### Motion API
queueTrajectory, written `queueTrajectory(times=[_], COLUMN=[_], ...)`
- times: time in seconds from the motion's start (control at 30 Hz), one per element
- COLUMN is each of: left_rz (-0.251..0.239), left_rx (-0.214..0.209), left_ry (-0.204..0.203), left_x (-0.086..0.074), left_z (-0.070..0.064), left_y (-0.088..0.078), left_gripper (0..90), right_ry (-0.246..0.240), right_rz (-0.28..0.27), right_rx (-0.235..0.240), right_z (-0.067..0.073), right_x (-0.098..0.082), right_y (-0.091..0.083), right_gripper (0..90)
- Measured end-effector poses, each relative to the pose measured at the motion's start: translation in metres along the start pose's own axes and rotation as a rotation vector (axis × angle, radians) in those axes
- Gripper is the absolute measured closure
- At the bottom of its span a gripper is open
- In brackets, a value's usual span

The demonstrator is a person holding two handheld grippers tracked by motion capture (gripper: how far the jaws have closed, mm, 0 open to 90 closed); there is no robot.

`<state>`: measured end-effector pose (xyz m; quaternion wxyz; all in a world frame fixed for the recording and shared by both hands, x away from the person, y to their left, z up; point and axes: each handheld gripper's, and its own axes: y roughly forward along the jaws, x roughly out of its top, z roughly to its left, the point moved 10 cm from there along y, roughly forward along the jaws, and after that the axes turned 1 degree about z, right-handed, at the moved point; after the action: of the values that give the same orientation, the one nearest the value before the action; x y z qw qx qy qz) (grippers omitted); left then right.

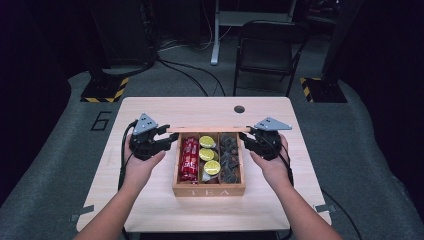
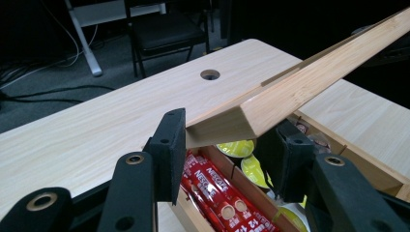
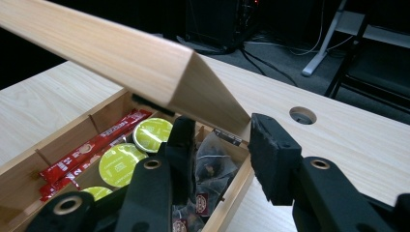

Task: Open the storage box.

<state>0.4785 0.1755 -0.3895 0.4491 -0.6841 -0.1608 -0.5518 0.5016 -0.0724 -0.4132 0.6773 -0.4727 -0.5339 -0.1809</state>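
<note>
I've got a wooden tea box [image 1: 208, 190] sitting mid-table [image 1: 150, 205], "TEA" on its front wall, three compartments inside. Left one holds red stick packs [image 1: 189, 159], middle one yellow-green capsules [image 1: 210, 155], right one dark tea bags [image 1: 230, 159].

The lid [image 1: 207, 129] is up, hinged along the back edge of the box; from the high view I see it edge-on, as a thin strip across the back.

Left gripper [image 1: 159, 141] is at the lid's left end, just beside the box's left back corner. In the left gripper view the lid corner [image 2: 227, 126] sits betw. the two black pads; the left pad [image 2: 170, 145] touches the lid's end face, and the right one looks to be against the underside. Jaws narrow, clamped on the lid.

Right gripper [image 1: 254, 141] is at the lid's right end, by the right back corner of the box. In the right gripper view the lid corner [image 3: 212, 104] lies betw. the jaws. The right pad [image 3: 270, 150] touches the lid edge, the other jaw is under the lid, over the tea bags [image 3: 208, 169]. Jaws narrowed onto the lid too.

Both hands are well apart, one each side of the box. A chair [image 1: 267, 50] stands beyond the table, plus a cable hole [image 1: 239, 109] near the table's far edge.
</note>
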Motion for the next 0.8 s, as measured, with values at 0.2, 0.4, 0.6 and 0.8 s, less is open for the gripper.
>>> queueTrajectory(times=[0.2,0.4,0.6,0.8], left_rz=[0.017,0.035,0.048,0.047], left_rx=[0.024,0.058,0.063,0.06], left_ry=[0.007,-0.005,-0.032,-0.031], left_x=[-0.004,-0.011,-0.016,-0.015], left_z=[0.005,0.014,0.02,0.022], left_y=[0.004,0.015,0.027,0.034], left_gripper=[53.7,49.5,48.1,51.6], right_ry=[-0.003,0.007,0.022,0.021], right_rz=[-0.005,-0.007,-0.011,-0.012], right_rx=[-0.008,-0.009,-0.009,-0.007], right_z=[-0.002,-0.004,-0.005,-0.006], right_x=[0.004,0.007,0.01,0.012], right_y=[0.001,0.003,0.004,0.005], right_gripper=[62.2,62.3,62.3,62.3])
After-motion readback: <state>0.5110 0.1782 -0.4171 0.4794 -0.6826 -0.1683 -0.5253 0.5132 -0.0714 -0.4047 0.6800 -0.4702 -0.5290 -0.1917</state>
